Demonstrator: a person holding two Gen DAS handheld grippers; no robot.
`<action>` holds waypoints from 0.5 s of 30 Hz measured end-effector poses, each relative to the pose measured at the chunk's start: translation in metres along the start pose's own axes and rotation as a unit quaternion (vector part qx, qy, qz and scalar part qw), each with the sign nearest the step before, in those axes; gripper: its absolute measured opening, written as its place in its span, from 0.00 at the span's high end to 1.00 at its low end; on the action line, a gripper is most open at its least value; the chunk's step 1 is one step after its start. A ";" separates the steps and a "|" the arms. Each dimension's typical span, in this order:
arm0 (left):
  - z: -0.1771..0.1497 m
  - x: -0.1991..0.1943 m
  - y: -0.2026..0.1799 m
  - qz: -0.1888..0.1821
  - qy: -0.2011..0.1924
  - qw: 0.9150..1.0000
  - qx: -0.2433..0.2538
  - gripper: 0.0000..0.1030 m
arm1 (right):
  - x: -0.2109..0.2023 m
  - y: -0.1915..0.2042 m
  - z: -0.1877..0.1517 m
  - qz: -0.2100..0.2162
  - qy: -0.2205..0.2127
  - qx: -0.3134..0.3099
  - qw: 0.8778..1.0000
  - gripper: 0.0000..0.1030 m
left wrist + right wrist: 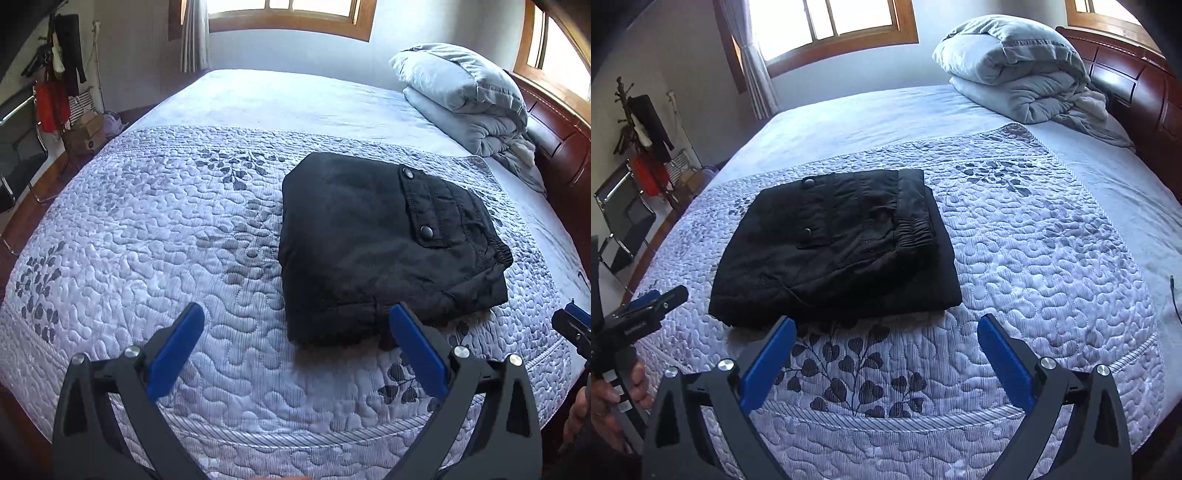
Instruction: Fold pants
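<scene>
**Left wrist and right wrist: folded pants on the bed**

Left wrist view: the left gripper [295, 325] hangs spread wide and empty above the quilt [147, 229], its right finger just before the folded black pants [384, 243].

Right wrist view: the right gripper [886, 328] gapes empty too; the pants [834, 243] lie ahead-left, pillows [1015, 70] far behind.

Lighting: daylight, entering through wooden-framed windows [291, 14] at the far wall and headboard side; panes blown out to white. Bedspread [155, 229] evenly bright, bluish cast. Black pants [376, 243] underexposed, folds barely legible; soft shadow along their near edge. Distortion: strong fisheye curvature, dark vignetted corners. Focus: sharp centrally, slightly soft at edges.
</scene>
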State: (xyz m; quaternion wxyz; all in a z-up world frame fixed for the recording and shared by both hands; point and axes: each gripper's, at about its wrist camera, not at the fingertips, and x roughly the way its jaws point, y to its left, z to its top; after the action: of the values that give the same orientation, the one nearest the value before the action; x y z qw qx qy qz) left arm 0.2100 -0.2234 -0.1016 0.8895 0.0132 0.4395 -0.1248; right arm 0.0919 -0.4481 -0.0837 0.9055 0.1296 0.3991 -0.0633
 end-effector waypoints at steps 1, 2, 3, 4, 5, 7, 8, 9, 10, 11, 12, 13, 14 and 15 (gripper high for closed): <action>0.000 -0.001 -0.001 0.000 0.001 1.000 0.002 0.03 | 0.001 0.001 0.000 -0.001 0.002 -0.001 1.000 0.04; 0.000 -0.001 -0.001 0.000 0.003 1.000 0.003 0.03 | 0.002 0.001 0.000 -0.002 0.003 -0.001 1.000 0.04; 0.000 -0.002 -0.001 0.001 0.004 1.000 0.006 0.03 | 0.003 0.002 -0.001 -0.002 0.003 -0.002 1.000 0.04; 0.000 -0.002 -0.001 0.003 0.004 1.000 0.006 0.03 | 0.003 0.002 -0.001 -0.002 0.004 -0.002 1.000 0.04; -0.001 -0.003 -0.001 0.005 0.003 1.000 0.006 0.03 | 0.004 0.001 -0.002 -0.002 0.006 -0.002 1.000 0.04; 0.000 -0.006 0.000 0.006 -0.001 1.000 0.005 0.03 | 0.006 0.001 -0.002 -0.001 0.008 0.000 1.000 0.04; 0.000 -0.006 0.000 0.006 -0.002 1.000 0.005 0.03 | 0.007 0.001 -0.003 0.001 0.010 0.001 1.000 0.04; 0.000 -0.007 -0.001 0.008 -0.004 1.000 0.006 0.03 | 0.007 0.001 -0.003 0.002 0.010 0.001 1.000 0.04; 0.000 -0.008 -0.001 0.009 -0.005 1.000 0.008 0.03 | 0.008 0.001 -0.003 0.003 0.009 0.002 1.000 0.04; 0.000 -0.008 -0.002 0.009 -0.006 1.000 0.010 0.03 | 0.008 0.002 -0.003 0.005 0.009 0.002 1.000 0.04; 0.000 -0.009 -0.002 0.009 -0.005 1.000 0.012 0.03 | 0.008 0.003 -0.003 0.007 0.008 0.001 1.000 0.04; 0.000 -0.009 -0.002 0.009 -0.005 1.000 0.014 0.03 | 0.008 0.004 -0.002 0.007 0.007 0.000 1.000 0.04; 0.000 -0.009 -0.003 0.008 -0.006 1.000 0.015 0.03 | 0.008 0.005 -0.002 0.006 0.007 -0.001 1.000 0.04; 0.000 -0.009 -0.003 0.007 -0.006 1.000 0.018 0.03 | 0.009 0.006 -0.002 0.004 0.008 -0.004 1.000 0.04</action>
State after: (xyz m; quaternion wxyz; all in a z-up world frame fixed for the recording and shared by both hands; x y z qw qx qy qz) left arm 0.2041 -0.2244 -0.0945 0.8927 0.0313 0.4314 -0.1266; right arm 0.0976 -0.4418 -0.0907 0.9032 0.1283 0.4056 -0.0573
